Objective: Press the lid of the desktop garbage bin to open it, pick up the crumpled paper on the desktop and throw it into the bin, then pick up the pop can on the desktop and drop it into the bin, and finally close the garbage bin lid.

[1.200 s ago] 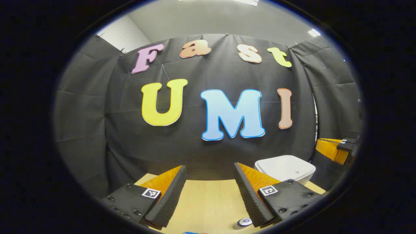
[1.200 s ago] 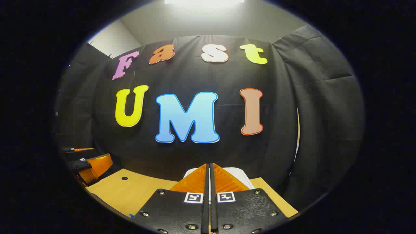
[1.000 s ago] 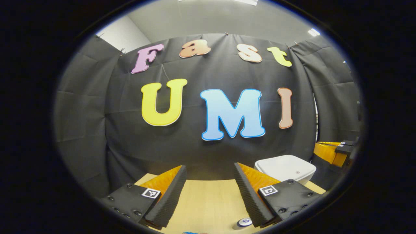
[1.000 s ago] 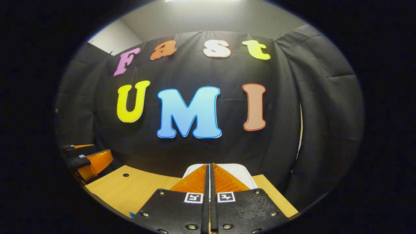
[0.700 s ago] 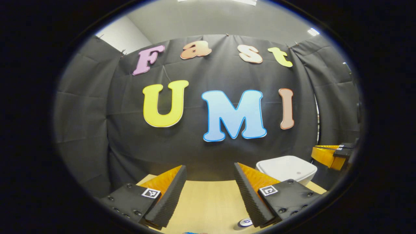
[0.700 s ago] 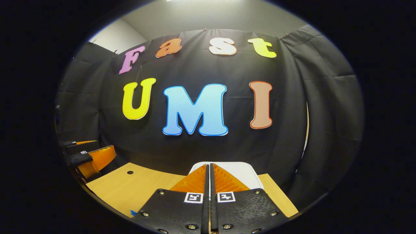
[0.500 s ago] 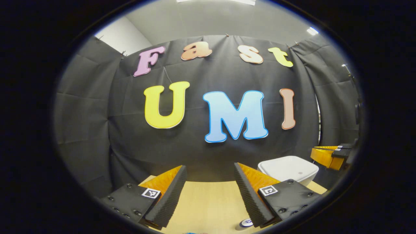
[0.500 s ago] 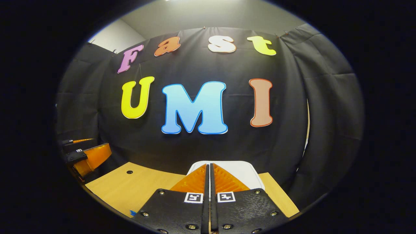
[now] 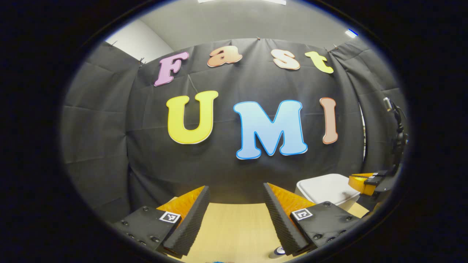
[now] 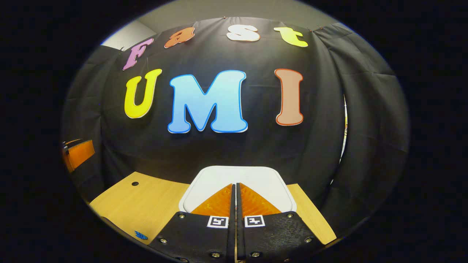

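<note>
The white garbage bin (image 10: 237,180) stands at the back of the wooden desk with its lid down. My right gripper (image 10: 234,185) is shut with nothing between its fingers, and its tips hover over the near part of the lid. In the left gripper view the bin (image 9: 325,188) sits at the right, with the right gripper (image 9: 362,181) above its right edge. My left gripper (image 9: 236,190) is open and empty over the desk. The top of the pop can (image 9: 278,250) peeks out under its right finger.
The wooden desk (image 10: 146,204) has a small round hole (image 10: 135,183) near its back left and a blue mark (image 10: 139,235) at its front edge. Black cloth walls close in the back and both sides.
My right gripper has moved forward and down toward the bin lid, which now looks larger and closer. My left gripper has drifted slightly, staying open.
</note>
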Motion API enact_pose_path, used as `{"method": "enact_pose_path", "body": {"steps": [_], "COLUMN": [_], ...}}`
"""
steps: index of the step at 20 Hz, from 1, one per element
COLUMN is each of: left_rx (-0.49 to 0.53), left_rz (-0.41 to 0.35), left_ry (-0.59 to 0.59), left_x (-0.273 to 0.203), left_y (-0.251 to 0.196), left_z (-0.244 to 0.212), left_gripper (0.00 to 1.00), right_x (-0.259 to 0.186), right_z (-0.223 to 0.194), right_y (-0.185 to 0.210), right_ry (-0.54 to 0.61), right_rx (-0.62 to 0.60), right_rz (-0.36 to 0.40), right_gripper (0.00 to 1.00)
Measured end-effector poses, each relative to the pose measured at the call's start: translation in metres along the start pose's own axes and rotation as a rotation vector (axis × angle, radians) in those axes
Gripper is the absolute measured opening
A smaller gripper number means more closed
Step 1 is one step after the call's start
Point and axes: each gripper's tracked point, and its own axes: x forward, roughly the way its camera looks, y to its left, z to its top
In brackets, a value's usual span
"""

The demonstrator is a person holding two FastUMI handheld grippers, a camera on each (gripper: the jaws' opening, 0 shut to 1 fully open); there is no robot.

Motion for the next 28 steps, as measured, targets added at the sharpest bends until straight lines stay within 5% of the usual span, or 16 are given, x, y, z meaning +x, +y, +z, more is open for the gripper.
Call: {"method": "enact_pose_path", "body": {"steps": [11,13,18,19,24,25,28], "left_rx": [0.003,-0.001,-0.005,-0.007,0.002,0.003,0.004], "left_rz": [-0.002,-0.007,-0.016,-0.016,-0.011,-0.009,-0.010], "left_ry": [0.023,0.026,0.031,0.030,0.027,0.027,0.023], "left_x": [0.003,0.003,-0.002,-0.003,-0.006,-0.007,-0.011], "left_y": [-0.006,-0.009,-0.012,-0.012,-0.009,-0.007,-0.007], "left_z": [-0.008,-0.009,-0.011,-0.011,-0.010,-0.010,-0.008], "left_gripper": [0.98,0.91,0.98,0.91,0.99,0.91,0.92], "right_x": [0.012,0.013,0.011,0.010,0.002,-0.001,-0.012], "right_z": [-0.025,-0.029,-0.032,-0.030,-0.010,-0.005,0.013], "right_y": [-0.005,-0.005,-0.004,-0.004,-0.003,-0.002,0.000], "right_ry": [0.068,0.081,0.078,0.070,0.023,0.010,-0.033], "right_rx": [0.015,0.023,0.015,0.011,0.029,0.033,0.035], "right_rz": [0.001,0.004,-0.006,-0.007,0.000,0.001,0.008], "right_gripper": [0.02,0.02,0.02,0.02,0.02,0.02,0.02]}}
